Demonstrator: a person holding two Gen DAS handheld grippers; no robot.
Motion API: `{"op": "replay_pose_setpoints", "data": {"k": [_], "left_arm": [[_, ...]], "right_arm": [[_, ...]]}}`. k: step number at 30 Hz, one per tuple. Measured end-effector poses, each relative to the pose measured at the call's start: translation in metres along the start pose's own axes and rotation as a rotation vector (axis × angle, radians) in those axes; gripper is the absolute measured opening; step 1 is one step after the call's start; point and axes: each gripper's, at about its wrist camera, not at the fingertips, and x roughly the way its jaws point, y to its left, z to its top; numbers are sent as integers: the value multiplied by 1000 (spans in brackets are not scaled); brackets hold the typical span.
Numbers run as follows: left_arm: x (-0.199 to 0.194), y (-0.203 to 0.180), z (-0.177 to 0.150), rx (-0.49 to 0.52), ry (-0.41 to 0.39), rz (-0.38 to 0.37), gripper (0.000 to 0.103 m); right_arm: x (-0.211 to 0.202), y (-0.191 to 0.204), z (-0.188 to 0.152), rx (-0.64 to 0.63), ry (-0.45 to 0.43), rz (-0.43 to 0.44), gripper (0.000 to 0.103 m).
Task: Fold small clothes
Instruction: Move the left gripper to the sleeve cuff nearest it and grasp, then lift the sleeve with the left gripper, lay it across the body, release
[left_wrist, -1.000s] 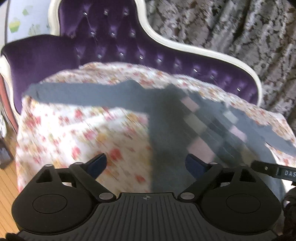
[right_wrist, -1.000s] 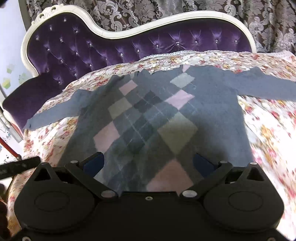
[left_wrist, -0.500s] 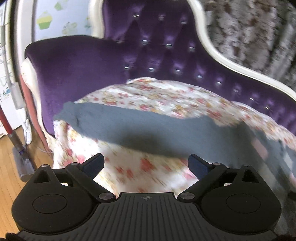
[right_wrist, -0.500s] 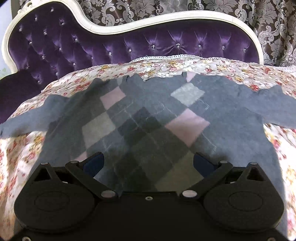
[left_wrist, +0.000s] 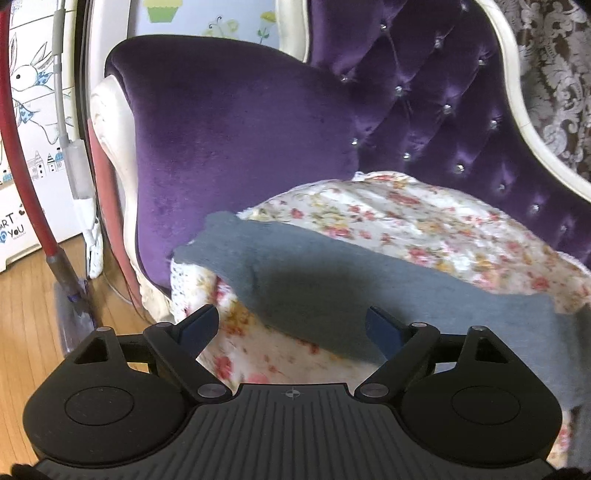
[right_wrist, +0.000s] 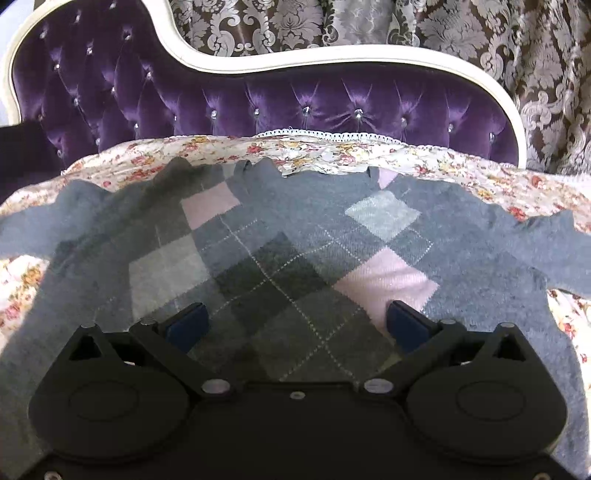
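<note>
On a purple tufted sofa (right_wrist: 314, 107) draped with a floral cover (left_wrist: 406, 221), a gray argyle sweater (right_wrist: 295, 266) lies flat with both sleeves spread for folding, as the left gripper (left_wrist: 291, 325), jaws closing, nears the left sleeve (left_wrist: 295, 273) and the right gripper (right_wrist: 295, 321) hovers wide open and empty above the body.

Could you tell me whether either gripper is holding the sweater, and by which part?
Neither: the left gripper is closing its jaws over the sleeve; the right gripper is open.
</note>
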Motion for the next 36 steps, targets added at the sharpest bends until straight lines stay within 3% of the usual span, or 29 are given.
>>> {"op": "replay_pose_setpoints", "data": {"k": [5, 9, 17, 21, 22, 25, 26, 29, 36], "left_arm": [[20, 14, 2, -30, 19, -49, 76], [32, 17, 2, -15, 28, -53, 73], [47, 17, 10, -16, -11, -67, 67], [54, 22, 17, -67, -30, -57, 61], [56, 24, 20, -82, -42, -37, 52], [58, 27, 25, -114, -48, 11, 11], [56, 28, 28, -124, -53, 1, 4], [42, 26, 35, -141, -84, -12, 4], [-17, -8, 63, -43, -173, -89, 4]], "right_arm": [[1, -2, -2, 8, -18, 7, 103], [2, -1, -3, 4, -21, 4, 103], [2, 0, -3, 1, -25, 1, 103], [2, 0, -3, 1, -24, 2, 103], [2, 0, -3, 1, -25, 2, 103], [2, 0, -3, 1, -25, 2, 103], [2, 0, -3, 1, -25, 3, 103], [2, 0, -3, 1, -25, 3, 103], [2, -1, -2, 6, -29, 7, 103]]}}
